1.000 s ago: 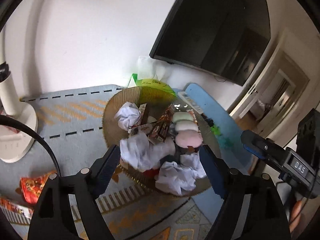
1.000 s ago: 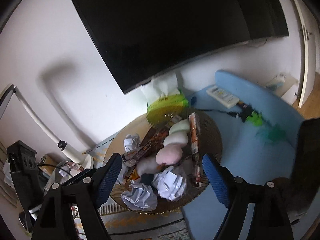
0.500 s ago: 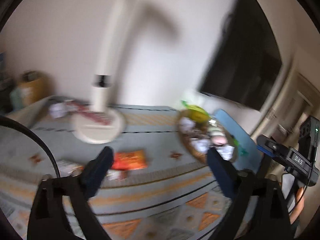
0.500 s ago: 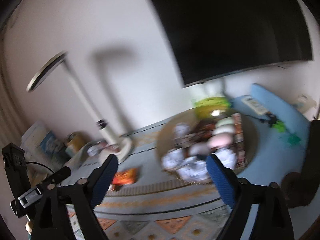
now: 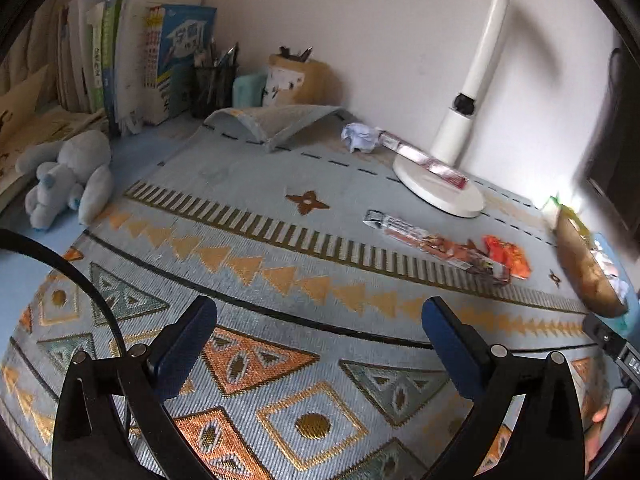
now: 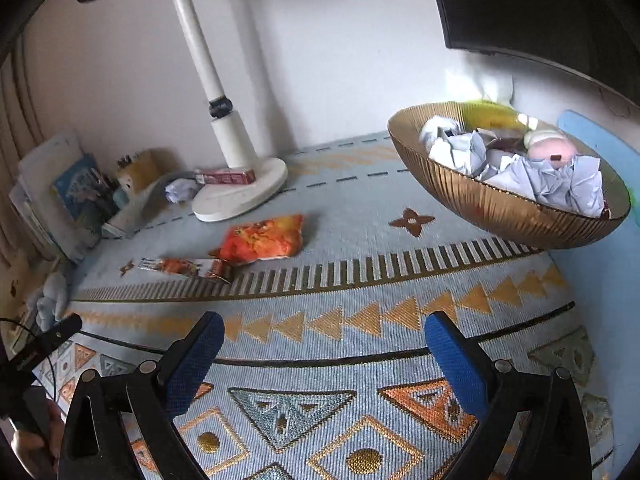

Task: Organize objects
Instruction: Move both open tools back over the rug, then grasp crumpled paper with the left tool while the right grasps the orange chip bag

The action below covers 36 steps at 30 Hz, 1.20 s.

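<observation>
Hovering low over the patterned mat (image 5: 256,280) that covers the table, both tools are spread wide and carry nothing: the left tool (image 5: 316,344) and the right tool (image 6: 320,354) each show bare blue pads with mat between them.

What remains loose lies up by the white desk lamp (image 6: 240,188). An orange snack packet (image 6: 264,240) sits on the mat in front of the lamp base, with a long flat wrapper (image 6: 180,267) just beside it, one end touching or nearly so. A second long red wrapper (image 5: 424,160) rests across the lamp base, and a crumpled paper ball (image 5: 359,137) lies next to that. The ribbed golden bowl (image 6: 500,208), already heaped with crumpled paper and other bits, stands to the right, well apart from the packet.

All of these look light. The orange packet is probably puffy and crinkly, its film slippery, so pinching a sealed edge or a corner should hold better than squeezing the belly. The long wrappers are thin and lie flat; one end, or the raised end on the lamp base, seems the easiest purchase. The paper ball is soft and will give; a grip across its middle should do.

Print on the wrappers is too small to read. A blue book (image 5: 182,52) standing at the back wall carries large Chinese characters, not legible here.
</observation>
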### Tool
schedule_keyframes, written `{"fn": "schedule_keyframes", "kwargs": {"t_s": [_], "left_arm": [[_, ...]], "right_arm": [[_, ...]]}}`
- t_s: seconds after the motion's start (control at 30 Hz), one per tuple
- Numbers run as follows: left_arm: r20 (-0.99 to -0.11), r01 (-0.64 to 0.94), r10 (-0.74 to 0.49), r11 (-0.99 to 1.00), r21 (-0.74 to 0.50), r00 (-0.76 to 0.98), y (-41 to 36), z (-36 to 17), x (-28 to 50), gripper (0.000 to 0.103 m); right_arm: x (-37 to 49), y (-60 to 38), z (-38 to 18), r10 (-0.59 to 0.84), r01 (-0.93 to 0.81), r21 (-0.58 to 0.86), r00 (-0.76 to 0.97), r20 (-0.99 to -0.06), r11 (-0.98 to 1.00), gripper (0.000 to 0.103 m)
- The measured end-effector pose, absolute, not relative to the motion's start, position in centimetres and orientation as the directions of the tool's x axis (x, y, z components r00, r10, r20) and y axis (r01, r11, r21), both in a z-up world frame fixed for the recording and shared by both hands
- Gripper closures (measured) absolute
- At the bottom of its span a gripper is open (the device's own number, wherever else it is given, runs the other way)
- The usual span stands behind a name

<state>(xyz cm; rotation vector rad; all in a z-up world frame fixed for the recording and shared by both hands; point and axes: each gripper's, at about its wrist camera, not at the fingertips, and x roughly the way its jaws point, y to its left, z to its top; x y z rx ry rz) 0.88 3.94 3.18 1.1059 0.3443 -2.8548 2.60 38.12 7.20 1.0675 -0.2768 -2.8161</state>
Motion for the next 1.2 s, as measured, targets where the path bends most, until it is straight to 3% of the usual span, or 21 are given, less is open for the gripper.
{"fn": "schedule_keyframes", "kwargs": {"t_s": [0.1, 0.37, 1.2], "left_arm": [[-0.735, 0.117, 0.02, -0.984, -0.135, -0.678, 4.8, 2.3, -0.2, 0.001], [-0.755, 0.042, -0.02, -0.999, -0.01, -0.655, 7.5, 2.2, -0.1, 0.001], [-0.749, 0.012, 0.021, -0.999, -0.039, -0.663, 7.1, 2.2, 0.2, 0.001]], "right_arm": [[2.2, 37.7, 6.7, -0.147, 0.032, 0.183, -0.733, -0.664, -0.983, 0.002], [2.7, 36.8, 7.0, -0.119, 0.05, 0.122, -0.74, -0.662, -0.991, 0.002], [2.3, 37.0, 6.7, -0.11, 0.038, 0.12, -0.725, -0.68, -0.992, 0.002]]}}
